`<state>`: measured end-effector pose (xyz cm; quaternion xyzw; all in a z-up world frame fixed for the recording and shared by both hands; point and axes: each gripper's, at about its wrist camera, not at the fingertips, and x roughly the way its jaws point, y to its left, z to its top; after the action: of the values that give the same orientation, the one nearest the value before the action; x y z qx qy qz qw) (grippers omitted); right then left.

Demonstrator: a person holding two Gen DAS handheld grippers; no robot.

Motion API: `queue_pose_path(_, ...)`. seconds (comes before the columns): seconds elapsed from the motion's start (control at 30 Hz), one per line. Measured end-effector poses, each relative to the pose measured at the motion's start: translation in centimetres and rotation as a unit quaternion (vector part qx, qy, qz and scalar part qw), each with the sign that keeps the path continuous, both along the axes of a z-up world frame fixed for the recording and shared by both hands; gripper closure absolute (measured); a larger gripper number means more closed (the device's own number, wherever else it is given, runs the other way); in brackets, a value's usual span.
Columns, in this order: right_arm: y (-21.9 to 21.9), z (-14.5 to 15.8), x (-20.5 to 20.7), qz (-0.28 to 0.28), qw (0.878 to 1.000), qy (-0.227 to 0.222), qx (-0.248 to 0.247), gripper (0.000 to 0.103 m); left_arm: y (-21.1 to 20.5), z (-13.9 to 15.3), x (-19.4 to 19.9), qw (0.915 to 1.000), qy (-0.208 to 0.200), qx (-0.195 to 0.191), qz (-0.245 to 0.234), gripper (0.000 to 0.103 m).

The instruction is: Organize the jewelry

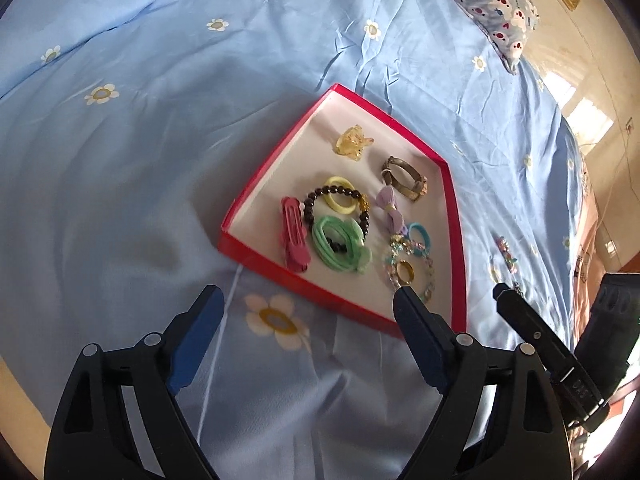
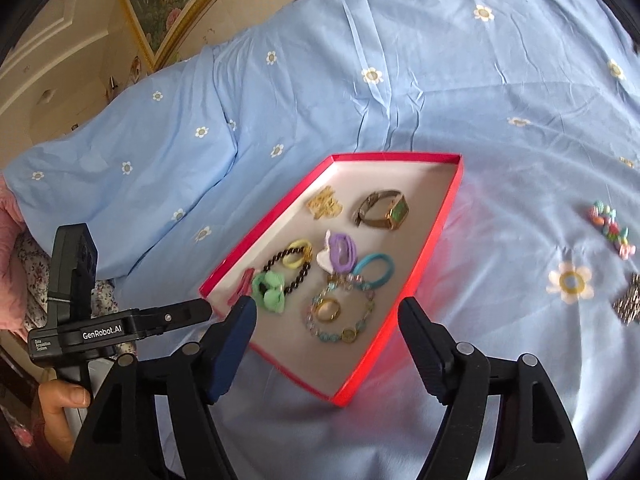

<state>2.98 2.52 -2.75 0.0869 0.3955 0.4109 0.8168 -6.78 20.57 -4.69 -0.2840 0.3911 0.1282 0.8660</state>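
From my seat, the left hand-held gripper (image 1: 306, 298) stands wide open and holds nothing, hanging over the near rim of the red tray (image 2: 436, 216) on the bed (image 1: 160, 140). The right hand-held gripper (image 2: 326, 310) is also well open and empty, with the tray's near corner between its fingers.

The risks, left to right: the tray is shallow and sits on soft bedding, so a finger catching its rim could tip it and spill everything. Inside, the pieces overlap, so a grab at one could drag its neighbour. To the right, the colourful beaded piece (image 2: 612, 228) and a dark sparkly piece (image 2: 628, 300) lie on the sheet well apart from the tray; pinching there could snag the fabric.

Count in the tray: one pink clip (image 1: 294, 236), one dark bead bracelet (image 1: 340, 210), one watch (image 2: 384, 208), one gold ring (image 2: 328, 310), and I make out four hair ties.
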Motion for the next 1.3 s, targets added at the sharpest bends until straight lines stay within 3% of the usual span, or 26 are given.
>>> queue_pose_path(0.23,-0.7,0.1,-1.4,0.004,1.0,-0.011,-0.008,0.027,-1.2,0.5,-1.4,0.9996,-0.002,0.026,0.005,0.016)
queue_pose_path(0.37,-1.2,1.5,-2.0,0.005,0.999,-0.042,-0.021,0.024,-2.0,1.8,-2.3,0.9975,-0.007,0.07,0.005,0.016)
queue_pose_path(0.5,-1.9,4.4,-2.7,0.012,0.995,-0.097,-0.035,0.015,-3.4,4.5,-2.6,0.9894,-0.012,0.144,-0.016,0.013)
queue_pose_path(0.6,-2.1,7.1,-3.0,0.024,0.989,-0.139,-0.046,0.003,-4.4,6.8,-2.7,0.9802,-0.029,0.194,-0.026,0.002)
queue_pose_path(0.7,-2.0,8.7,-3.4,0.038,0.985,-0.16,-0.058,0.0,-5.2,7.8,-2.7,0.9702,-0.039,0.239,-0.016,0.0)
queue_pose_path(0.8,-1.9,8.4,-3.6,0.041,0.985,-0.155,-0.063,0.0,-5.3,6.8,-2.4,0.9692,-0.024,0.245,-0.007,0.0)
queue_pose_path(1.07,-3.1,2.9,-3.2,-0.002,0.995,-0.091,-0.045,0.0,-5.6,3.5,-3.1,0.9755,-0.013,0.219,0.014,0.0)
queue_pose_path(1.3,-3.0,1.2,-3.5,0.005,0.994,-0.099,-0.054,0.0,-5.9,2.4,-3.3,0.9755,0.002,0.22,0.014,0.0)
